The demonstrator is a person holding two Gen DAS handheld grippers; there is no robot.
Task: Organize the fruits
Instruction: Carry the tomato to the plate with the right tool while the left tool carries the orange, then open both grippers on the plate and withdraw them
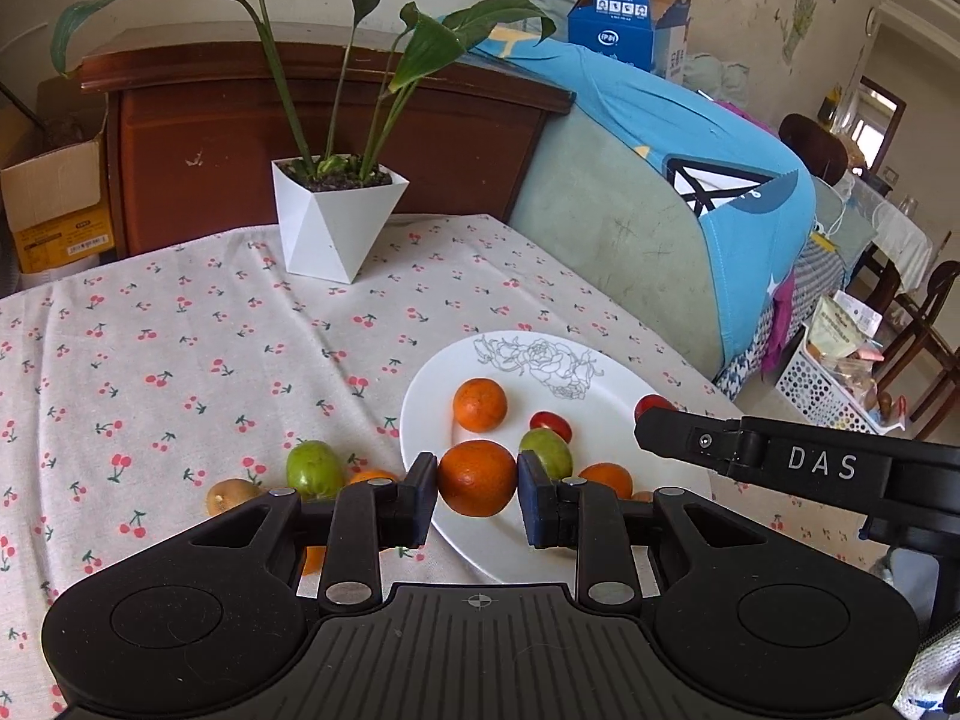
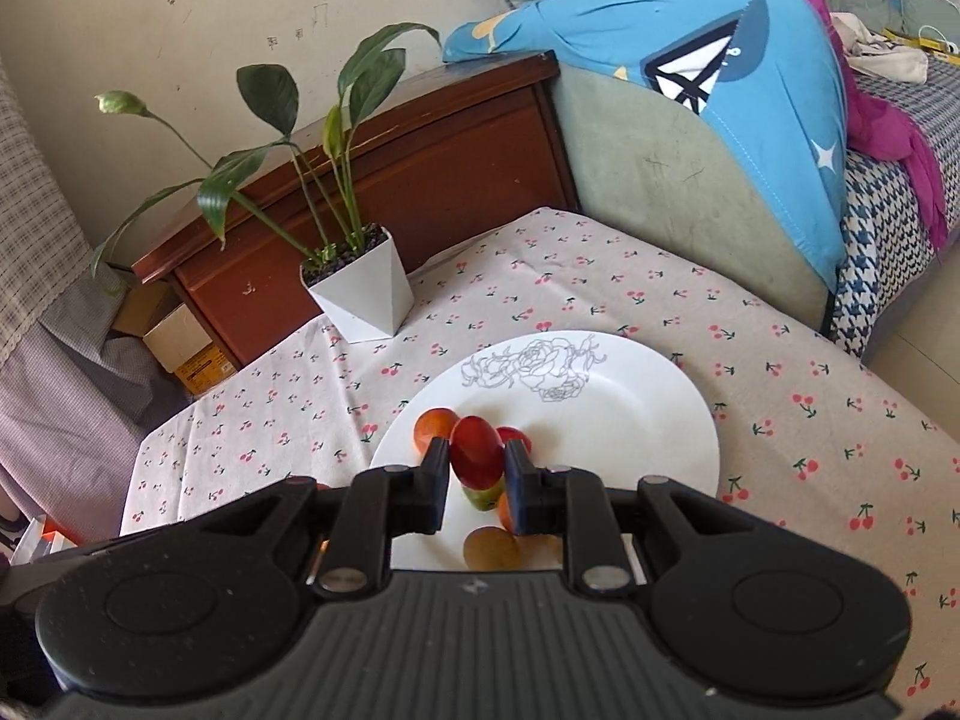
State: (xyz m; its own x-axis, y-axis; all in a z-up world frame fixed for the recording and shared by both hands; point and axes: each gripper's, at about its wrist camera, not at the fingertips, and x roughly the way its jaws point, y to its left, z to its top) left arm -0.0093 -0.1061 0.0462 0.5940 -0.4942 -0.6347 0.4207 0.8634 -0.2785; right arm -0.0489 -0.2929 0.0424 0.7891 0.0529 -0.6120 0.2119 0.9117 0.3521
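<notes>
My left gripper (image 1: 477, 489) is shut on an orange mandarin (image 1: 477, 479) and holds it over the near edge of the white plate (image 1: 600, 372). On the plate lie another mandarin (image 1: 479, 405), a red cherry tomato (image 1: 551, 425), a green fruit (image 1: 547, 451) and a third mandarin (image 1: 607, 478). My right gripper (image 2: 477, 468) is shut on a red cherry tomato (image 2: 476, 459) above the plate (image 2: 630, 420); its arm shows in the left wrist view (image 1: 780, 462). A green fruit (image 1: 313, 468) and a brown kiwi (image 1: 231, 495) lie on the cloth left of the plate.
A white pot with a leafy plant (image 1: 336, 222) stands at the back of the cherry-print tablecloth (image 1: 150, 360). A wooden cabinet (image 1: 300, 120) is behind the table. A sofa with a blue cloth (image 1: 690, 180) borders the table's right side.
</notes>
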